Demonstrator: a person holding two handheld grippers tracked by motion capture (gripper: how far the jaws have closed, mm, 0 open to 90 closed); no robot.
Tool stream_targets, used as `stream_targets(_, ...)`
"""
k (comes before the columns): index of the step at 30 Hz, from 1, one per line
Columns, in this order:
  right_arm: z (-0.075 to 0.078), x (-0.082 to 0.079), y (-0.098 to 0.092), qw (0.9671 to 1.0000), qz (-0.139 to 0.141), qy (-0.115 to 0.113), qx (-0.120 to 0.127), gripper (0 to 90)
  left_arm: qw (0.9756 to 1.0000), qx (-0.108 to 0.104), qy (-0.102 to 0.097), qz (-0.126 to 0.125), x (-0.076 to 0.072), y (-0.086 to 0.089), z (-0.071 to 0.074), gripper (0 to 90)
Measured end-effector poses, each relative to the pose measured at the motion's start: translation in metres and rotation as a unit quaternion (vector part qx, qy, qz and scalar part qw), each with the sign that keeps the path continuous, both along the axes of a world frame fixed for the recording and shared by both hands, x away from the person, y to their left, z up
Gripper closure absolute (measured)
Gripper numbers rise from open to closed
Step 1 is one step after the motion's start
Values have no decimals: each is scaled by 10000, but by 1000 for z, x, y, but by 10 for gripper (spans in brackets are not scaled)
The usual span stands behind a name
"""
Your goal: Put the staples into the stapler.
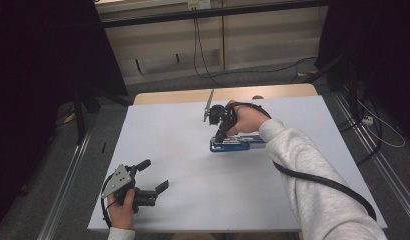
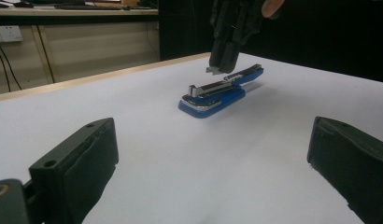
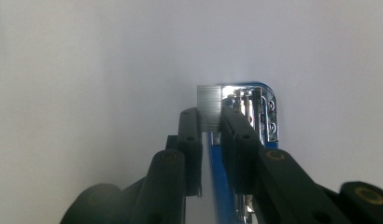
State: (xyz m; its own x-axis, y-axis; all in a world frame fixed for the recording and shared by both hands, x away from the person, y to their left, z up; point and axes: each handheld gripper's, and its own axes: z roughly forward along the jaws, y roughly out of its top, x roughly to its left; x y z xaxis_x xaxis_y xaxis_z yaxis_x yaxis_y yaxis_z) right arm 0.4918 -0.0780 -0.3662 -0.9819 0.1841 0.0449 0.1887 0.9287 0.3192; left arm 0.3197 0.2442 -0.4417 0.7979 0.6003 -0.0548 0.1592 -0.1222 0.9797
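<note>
Nearest me, the left gripper (image 1: 152,175) sits low on the worktop (image 1: 193,200), well short of the stapler (image 1: 236,144) and off to its left. Its jaws are spread wide w/ nothing between them; from the left gripper view they frame the stapler from a distance.

Farther in, the stapler lies flat near the worktop's middle: blue body, chrome channel on top, apparently opened up for loading.

Right above its front end hangs the right gripper (image 1: 216,138), tilted down, jaws pinched on a small block of staples (image 3: 209,106). In the right gripper view the block sticks out past the jaw tips, just beside the chrome channel (image 3: 255,114), not yet in it. The left gripper view shows a gap between block and stapler.

My guess: this is the reload step, staples being brought to the channel. Next move probably needs the block lined up w/ the channel, lowered in, then let go. Left gripper may need to come over and steady the body, since nothing holds it.

Hard to tell: whether the top arm is fully swung back, as the right hand (image 1: 248,120) and sleeve cover the stapler's rear. Block's depth in the jaws is hidden too. Beyond the stapler, a thin grey rod-like thing (image 1: 209,103) near the far edge; can't ID it.
</note>
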Motion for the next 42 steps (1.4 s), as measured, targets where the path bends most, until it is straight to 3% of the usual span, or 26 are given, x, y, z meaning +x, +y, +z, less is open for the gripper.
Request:
stream_targets(13, 0, 3, 1, 10000, -41, -16, -4, 782, 10000, -31, 31, -9, -1, -1, 0, 19)
stream_targets(28, 0, 17, -6, 9996, -245, -106, 9, 782, 10000, -15, -2, -36, 0, -1, 0, 19)
stream_targets(42, -9, 22, -1, 9997, -214, -105, -22, 782, 10000, -29, -2, -29, 0, -1, 1, 19)
